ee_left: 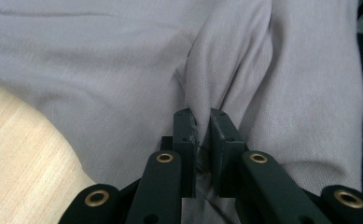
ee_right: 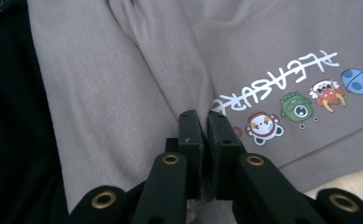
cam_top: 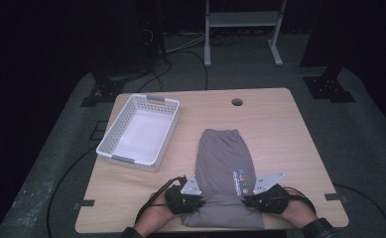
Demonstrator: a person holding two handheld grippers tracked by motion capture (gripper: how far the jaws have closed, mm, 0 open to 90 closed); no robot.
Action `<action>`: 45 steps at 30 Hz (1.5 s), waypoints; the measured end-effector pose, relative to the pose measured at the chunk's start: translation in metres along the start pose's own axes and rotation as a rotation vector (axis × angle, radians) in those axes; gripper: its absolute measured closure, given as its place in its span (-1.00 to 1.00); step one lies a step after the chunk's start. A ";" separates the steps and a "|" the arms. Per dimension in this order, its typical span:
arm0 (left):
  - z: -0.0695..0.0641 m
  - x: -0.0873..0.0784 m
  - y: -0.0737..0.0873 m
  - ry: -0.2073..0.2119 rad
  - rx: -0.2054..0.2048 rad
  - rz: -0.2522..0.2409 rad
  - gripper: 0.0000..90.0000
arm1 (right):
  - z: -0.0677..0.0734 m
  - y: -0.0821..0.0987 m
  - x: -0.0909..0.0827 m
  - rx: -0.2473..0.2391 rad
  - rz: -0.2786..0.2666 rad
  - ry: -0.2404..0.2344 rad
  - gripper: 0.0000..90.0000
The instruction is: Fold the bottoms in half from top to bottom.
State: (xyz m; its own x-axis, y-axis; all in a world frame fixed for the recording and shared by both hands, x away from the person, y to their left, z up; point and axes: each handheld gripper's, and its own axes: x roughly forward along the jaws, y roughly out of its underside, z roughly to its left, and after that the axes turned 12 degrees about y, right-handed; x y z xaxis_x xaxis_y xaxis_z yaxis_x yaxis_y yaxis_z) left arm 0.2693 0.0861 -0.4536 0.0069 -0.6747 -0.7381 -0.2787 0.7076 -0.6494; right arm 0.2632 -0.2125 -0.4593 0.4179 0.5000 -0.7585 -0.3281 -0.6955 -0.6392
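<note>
The grey shirt (cam_top: 225, 173) at the desk's (cam_top: 280, 129) six o'clock edge is clamped by left tongs (ee_left: 202, 128) and right tongs (ee_right: 203, 126).

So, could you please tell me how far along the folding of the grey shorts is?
Done: the grey shorts already lie as one narrow strip on the table. In hand: the left gripper and right gripper are each shut on fabric at the near end. Probably left: folding it over and putting it in the empty white basket.
</note>
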 end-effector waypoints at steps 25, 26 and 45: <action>0.037 -0.085 -0.086 -0.183 0.072 -0.252 0.83 | -0.062 -0.077 -0.072 0.005 -0.253 0.158 0.89; 0.041 -0.086 -0.088 -0.190 0.066 -0.254 0.83 | -0.065 -0.079 -0.071 0.011 -0.256 0.161 0.89; 0.132 -0.048 -0.099 -0.295 -0.111 -0.163 0.81 | -0.128 -0.100 -0.010 0.091 -0.135 0.220 0.88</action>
State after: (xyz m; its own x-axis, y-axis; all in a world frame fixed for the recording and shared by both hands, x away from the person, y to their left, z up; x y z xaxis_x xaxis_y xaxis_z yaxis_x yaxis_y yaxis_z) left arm 0.4229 0.0763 -0.3781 0.3325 -0.6759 -0.6577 -0.3531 0.5574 -0.7514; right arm 0.4008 -0.2140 -0.3719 0.6338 0.4536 -0.6266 -0.3280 -0.5759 -0.7488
